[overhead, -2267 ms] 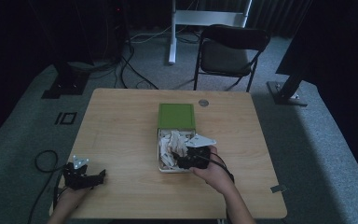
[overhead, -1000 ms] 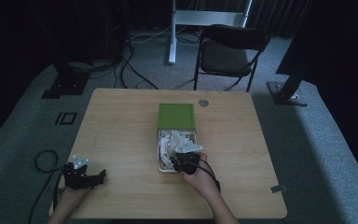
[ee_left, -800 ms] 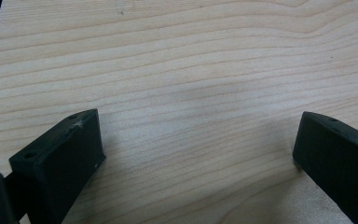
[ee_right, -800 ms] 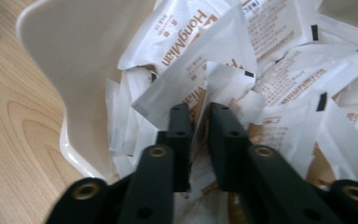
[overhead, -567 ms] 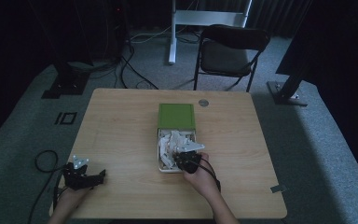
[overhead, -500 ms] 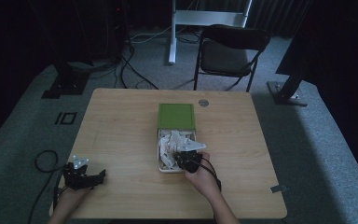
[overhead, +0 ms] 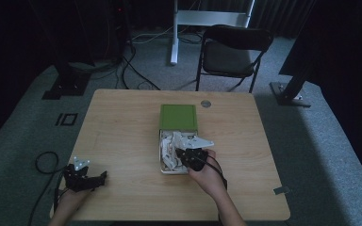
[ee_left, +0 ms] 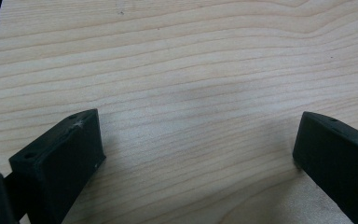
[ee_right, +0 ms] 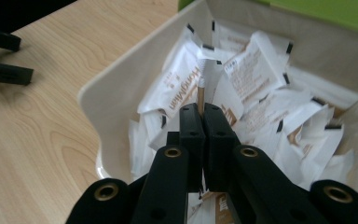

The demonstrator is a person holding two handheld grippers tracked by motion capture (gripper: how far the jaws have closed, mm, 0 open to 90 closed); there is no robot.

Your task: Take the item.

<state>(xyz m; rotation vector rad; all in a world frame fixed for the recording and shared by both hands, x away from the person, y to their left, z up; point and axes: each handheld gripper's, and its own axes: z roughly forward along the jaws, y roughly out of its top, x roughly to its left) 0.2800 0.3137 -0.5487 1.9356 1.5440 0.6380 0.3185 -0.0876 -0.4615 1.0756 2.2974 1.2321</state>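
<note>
A white open box (overhead: 161,165) (ee_right: 121,74) in the middle of the table holds several white and brown sachets (overhead: 169,149) (ee_right: 256,70). Its green lid (overhead: 178,116) lies flat just behind it. My right gripper (overhead: 192,157) (ee_right: 203,109) hovers over the box's right side and is shut on one sachet (ee_right: 201,84), held edge-on and upright between the jaws. At the table's near left corner my left gripper (overhead: 86,179) (ee_left: 193,154) rests low over bare wood, jaws wide apart with nothing between them.
A wooden table (overhead: 122,132) bears the box. A small round disc (overhead: 205,103) lies near its far edge. Behind the table stand a black folding chair (overhead: 233,52) and a white desk leg (overhead: 174,28); cables run across the grey carpet.
The right gripper has moved left from the box's right edge to over the sachets and has taken hold of one. The left gripper has stayed still.
</note>
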